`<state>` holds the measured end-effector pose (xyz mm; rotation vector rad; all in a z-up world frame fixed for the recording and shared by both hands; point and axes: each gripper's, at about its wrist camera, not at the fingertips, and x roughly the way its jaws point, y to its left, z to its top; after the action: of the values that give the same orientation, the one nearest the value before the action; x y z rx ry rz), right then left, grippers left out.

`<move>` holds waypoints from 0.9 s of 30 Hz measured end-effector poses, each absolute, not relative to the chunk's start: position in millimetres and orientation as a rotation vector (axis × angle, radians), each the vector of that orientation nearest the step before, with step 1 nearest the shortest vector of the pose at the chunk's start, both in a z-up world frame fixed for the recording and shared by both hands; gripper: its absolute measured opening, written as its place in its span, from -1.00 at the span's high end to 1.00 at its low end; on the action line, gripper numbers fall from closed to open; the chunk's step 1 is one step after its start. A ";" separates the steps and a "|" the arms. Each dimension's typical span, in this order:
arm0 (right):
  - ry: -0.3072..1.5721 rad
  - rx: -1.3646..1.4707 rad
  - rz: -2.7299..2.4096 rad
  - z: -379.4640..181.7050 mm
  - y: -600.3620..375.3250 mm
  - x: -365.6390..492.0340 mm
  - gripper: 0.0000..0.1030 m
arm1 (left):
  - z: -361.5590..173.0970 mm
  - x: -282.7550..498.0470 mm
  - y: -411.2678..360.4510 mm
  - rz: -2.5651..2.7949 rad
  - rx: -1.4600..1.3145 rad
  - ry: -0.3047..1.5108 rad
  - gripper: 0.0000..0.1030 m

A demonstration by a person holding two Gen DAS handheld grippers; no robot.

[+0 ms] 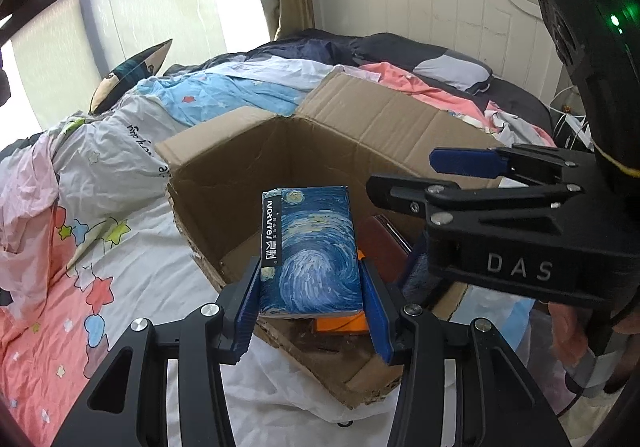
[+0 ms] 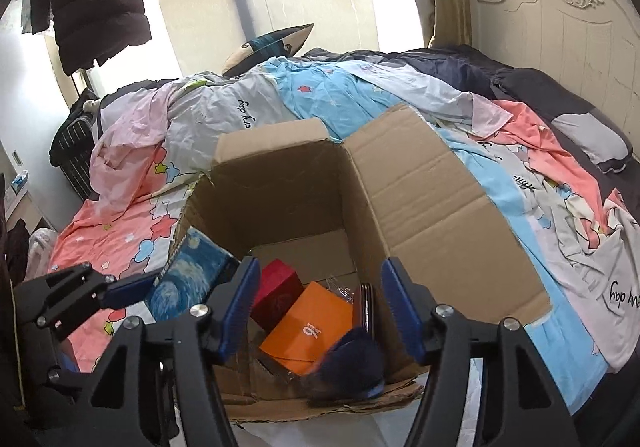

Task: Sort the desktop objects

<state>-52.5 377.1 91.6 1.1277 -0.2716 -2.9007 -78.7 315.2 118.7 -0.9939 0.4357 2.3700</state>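
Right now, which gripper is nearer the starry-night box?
Left. The left gripper clamps the starry-night box over the cardboard box; the right gripper hangs open beside it.

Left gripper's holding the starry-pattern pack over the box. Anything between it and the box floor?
The orange box and red box lie on the floor of the cardboard box, under the pack; it would land on them.

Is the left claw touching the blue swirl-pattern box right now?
Touching. The left wrist view shows the left claw with both blue pads pressed against the sides of the blue swirl-pattern box.
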 end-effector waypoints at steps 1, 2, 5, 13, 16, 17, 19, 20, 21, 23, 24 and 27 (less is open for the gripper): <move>-0.275 1.126 -2.900 91.5 377.7 -52.2 -0.15 | 117.9 -79.1 316.4 2.368 -0.995 0.438 0.07; -0.279 1.125 -2.898 91.5 378.0 -52.0 -0.15 | 117.0 -79.5 317.4 2.371 -0.996 0.443 0.07; -0.297 1.121 -2.892 90.9 379.6 -51.4 -0.15 | 115.4 -81.0 319.2 2.389 -0.995 0.454 -0.12; -0.337 1.126 -2.878 86.2 383.2 -53.4 -0.15 | 124.8 -77.5 316.3 2.472 -0.917 0.469 -1.00; -0.336 1.131 -2.877 85.3 382.9 -53.1 -0.15 | 124.6 -79.3 315.6 2.472 -0.937 0.463 -1.00; -0.338 1.129 -2.878 85.5 382.7 -52.8 -0.15 | 123.9 -79.7 315.1 2.472 -0.943 0.461 -1.00; -0.336 1.131 -2.879 85.7 381.9 -52.2 -0.15 | 122.3 -81.3 314.3 2.474 -0.960 0.456 -1.00; -0.332 1.133 -2.878 85.6 381.0 -52.2 -0.16 | 121.3 -82.3 313.6 2.475 -0.973 0.452 -1.00; -0.326 1.137 -2.876 85.3 380.1 -52.4 -0.17 | 120.4 -83.5 312.5 2.477 -0.985 0.445 -1.00; -0.312 1.143 -2.877 85.1 378.1 -52.4 -0.22 | 119.4 -85.1 309.3 2.483 -1.002 0.425 -1.00; -0.311 1.142 -2.880 85.2 377.5 -52.1 -0.23 | 119.1 -85.5 307.3 2.484 -1.006 0.416 -1.00; -0.319 1.141 -2.885 85.4 375.9 -51.4 -0.27 | 118.3 -85.6 301.4 2.493 -1.019 0.410 -1.00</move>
<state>-51.4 375.9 85.4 1.1409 -0.3187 -2.8852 -85.6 301.4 118.3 -1.0190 0.4097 2.4930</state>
